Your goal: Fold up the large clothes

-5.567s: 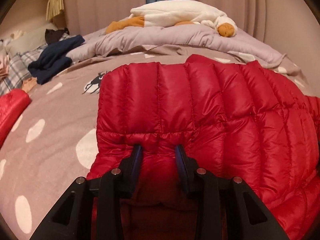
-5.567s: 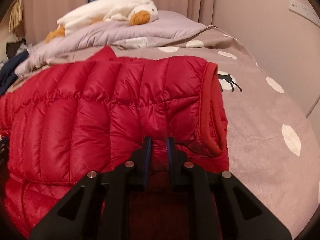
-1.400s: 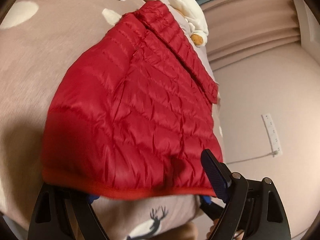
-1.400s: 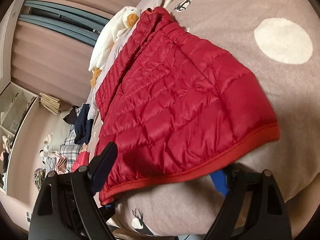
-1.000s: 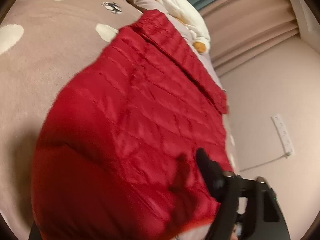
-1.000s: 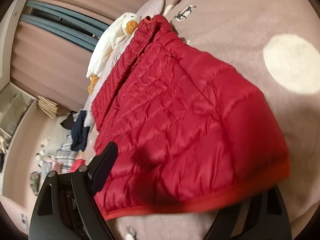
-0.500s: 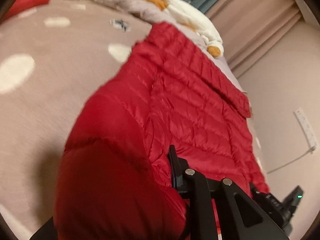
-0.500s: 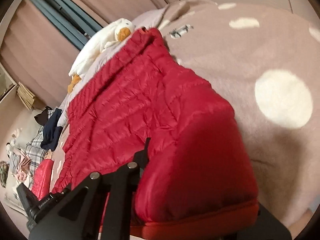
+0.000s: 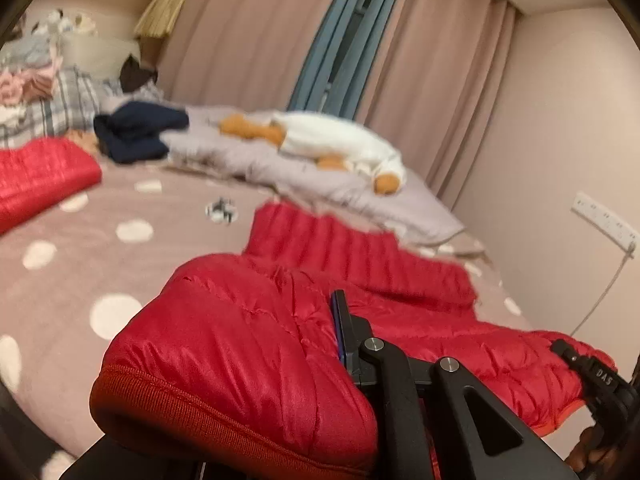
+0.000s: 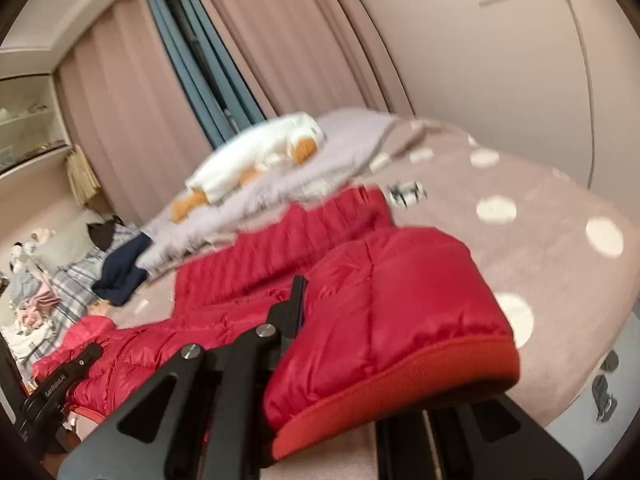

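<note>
The red quilted puffer jacket (image 9: 360,280) (image 10: 280,256) lies on the taupe bed cover with white dots (image 9: 80,264) (image 10: 540,216), both hem corners raised off it. The left gripper (image 9: 280,360) has its jaws clamped on one hem corner; the right gripper (image 10: 360,340) has its jaws clamped on the other. Behind the jacket, a white plush goose (image 9: 340,144) (image 10: 260,152) rests on a grey duvet (image 9: 248,164).

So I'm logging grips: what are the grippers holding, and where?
Both hold the red jacket by its ribbed hem, one at each bottom corner.
</note>
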